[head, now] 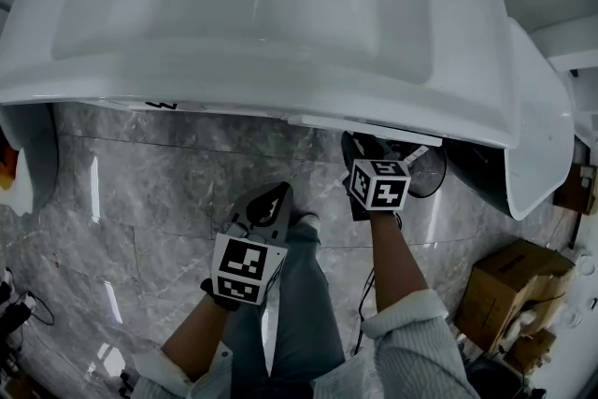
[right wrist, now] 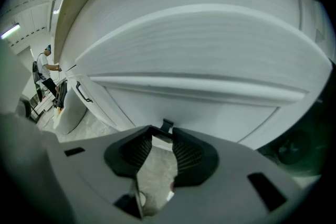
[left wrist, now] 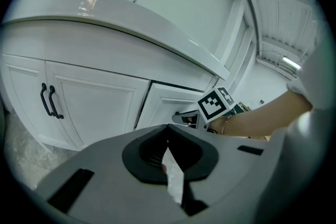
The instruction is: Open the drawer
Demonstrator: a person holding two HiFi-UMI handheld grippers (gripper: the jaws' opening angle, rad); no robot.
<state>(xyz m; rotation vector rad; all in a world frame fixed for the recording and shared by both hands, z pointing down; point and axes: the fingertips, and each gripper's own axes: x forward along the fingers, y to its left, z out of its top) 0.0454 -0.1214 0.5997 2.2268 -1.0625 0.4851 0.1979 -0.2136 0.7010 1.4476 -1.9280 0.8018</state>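
Observation:
The white drawer front (right wrist: 199, 107) fills the right gripper view, under the overhanging basin (head: 280, 5). Its small black handle (right wrist: 167, 126) sits right at the tips of my right gripper (right wrist: 161, 134), just between the two black fingers; a gap shows between the jaws, which are open. In the head view the right gripper (head: 363, 165) reaches under the basin rim, so its tips are hidden. My left gripper (head: 277, 193) hangs back over the floor, tips together and nothing in them. From the left gripper view, the right gripper's marker cube (left wrist: 215, 103) is at the drawer panel (left wrist: 168, 102).
Two cabinet doors with black bar handles (left wrist: 48, 101) stand left of the drawer. A round black fan-like object (head: 425, 173) and a cardboard box (head: 509, 290) are on the grey marble floor (head: 140, 201) to the right. A person (right wrist: 46, 68) stands far off.

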